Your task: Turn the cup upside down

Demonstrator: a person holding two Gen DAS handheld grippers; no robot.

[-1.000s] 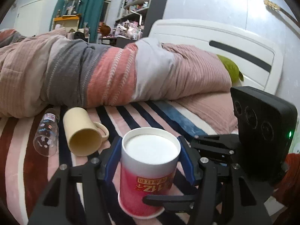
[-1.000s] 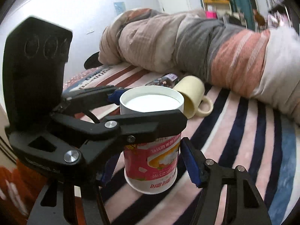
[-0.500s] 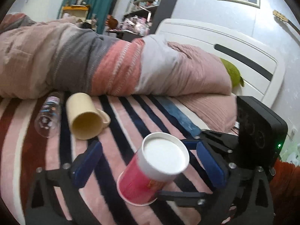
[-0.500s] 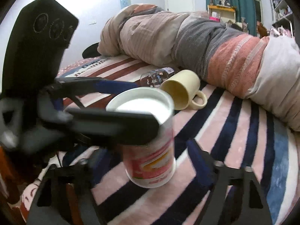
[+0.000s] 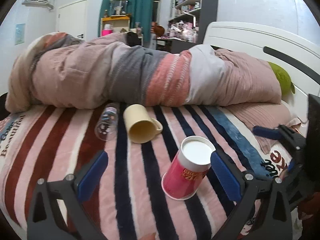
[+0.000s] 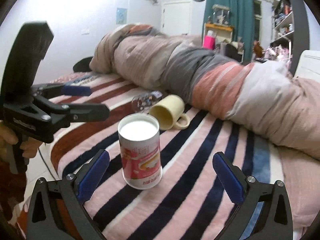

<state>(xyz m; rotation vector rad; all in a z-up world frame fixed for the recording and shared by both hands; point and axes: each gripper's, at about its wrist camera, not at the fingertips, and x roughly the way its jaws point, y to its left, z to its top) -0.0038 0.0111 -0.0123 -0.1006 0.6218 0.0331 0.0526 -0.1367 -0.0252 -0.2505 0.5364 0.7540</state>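
Both grippers (image 5: 158, 178) (image 6: 160, 177) agape; cup (image 6: 140, 154) inverted; right view shows holder's hand (image 6: 12, 142).

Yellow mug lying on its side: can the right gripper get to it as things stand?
Probably yes. The right gripper is open and empty, but the upside-down paper cup stands directly between its jaws and the yellow mug. It would need to swing around the cup's right side, where the striped blanket lies bare.

Striped bed (image 6: 210, 160): inverted cup (image 6: 140, 156), mug (image 6: 168, 112) and bottle (image 5: 107, 124) on sides, duvet (image 5: 140, 80).
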